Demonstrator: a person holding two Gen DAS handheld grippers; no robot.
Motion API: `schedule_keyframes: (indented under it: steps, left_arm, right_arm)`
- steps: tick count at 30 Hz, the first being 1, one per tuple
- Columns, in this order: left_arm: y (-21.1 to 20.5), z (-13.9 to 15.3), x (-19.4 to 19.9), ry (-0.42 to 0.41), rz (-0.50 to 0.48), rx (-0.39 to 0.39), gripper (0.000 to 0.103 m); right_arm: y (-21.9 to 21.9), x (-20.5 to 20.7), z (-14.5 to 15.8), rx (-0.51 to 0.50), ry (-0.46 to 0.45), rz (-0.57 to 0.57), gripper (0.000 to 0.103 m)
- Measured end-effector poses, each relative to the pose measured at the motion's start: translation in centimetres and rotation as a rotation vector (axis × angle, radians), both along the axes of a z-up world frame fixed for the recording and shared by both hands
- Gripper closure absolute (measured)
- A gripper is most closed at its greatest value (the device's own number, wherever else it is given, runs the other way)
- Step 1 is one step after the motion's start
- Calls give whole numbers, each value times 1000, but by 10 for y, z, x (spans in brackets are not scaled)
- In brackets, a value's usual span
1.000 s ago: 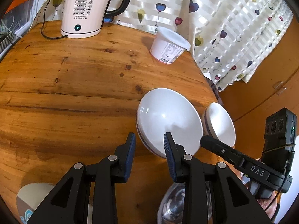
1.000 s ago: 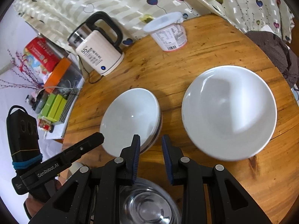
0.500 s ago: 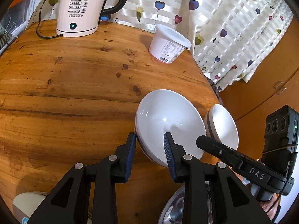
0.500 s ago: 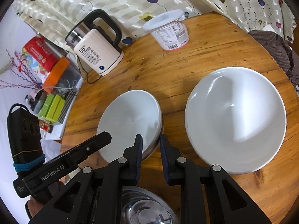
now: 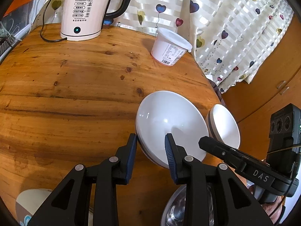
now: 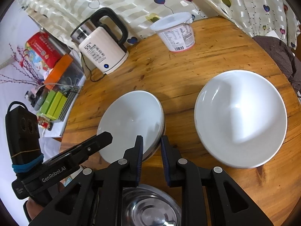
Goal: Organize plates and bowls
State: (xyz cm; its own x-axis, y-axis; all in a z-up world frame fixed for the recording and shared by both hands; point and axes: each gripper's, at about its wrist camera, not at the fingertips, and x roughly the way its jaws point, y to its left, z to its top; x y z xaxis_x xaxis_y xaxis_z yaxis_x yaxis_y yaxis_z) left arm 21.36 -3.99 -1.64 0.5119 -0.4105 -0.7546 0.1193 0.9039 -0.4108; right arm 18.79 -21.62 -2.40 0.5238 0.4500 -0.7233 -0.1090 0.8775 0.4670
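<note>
Left fingers: the left gripper stands fairly wide, astride the left rim of the left bowl, one finger outside and one over the inside, with no squeeze.
Right fingers: the right gripper has just been closing. It is now narrow, with the right rim of the same bowl pinched between the pads.
Bowls: the left bowl shows a doubled rim with a dark band beneath. The right bowl sits apart from it on the wooden worktop, ungripped.
Left view only: a wooden cabinet beyond the worktop edge, and a pale patterned round thing at the lower left.
Right view only: a red box, an orange-lidded container and green packs beside the worktop, and the full width of the right bowl.
Both views: a steel bowl just below the fingers, and a heart-print curtain.
Writing: the kettle reads "55°C" above rows of small characters too fine to read. The white tub has a barcode and a printed label that cannot be read. The right gripper's body reads "DAS" and the left's "GenRobot.AI".
</note>
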Motion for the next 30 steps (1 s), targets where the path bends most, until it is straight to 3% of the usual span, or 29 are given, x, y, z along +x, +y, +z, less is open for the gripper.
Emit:
schedule_keyframes:
  steps: [20, 30]
  left_arm:
    - [-5, 32, -46, -53, -24, 0, 71]
    - [-11, 38, -78, -54, -35, 12, 71]
  right_arm:
    - [-1, -47, 40, -18, -78, 1, 84]
    - [-5, -81, 42, -2, -78, 1, 84]
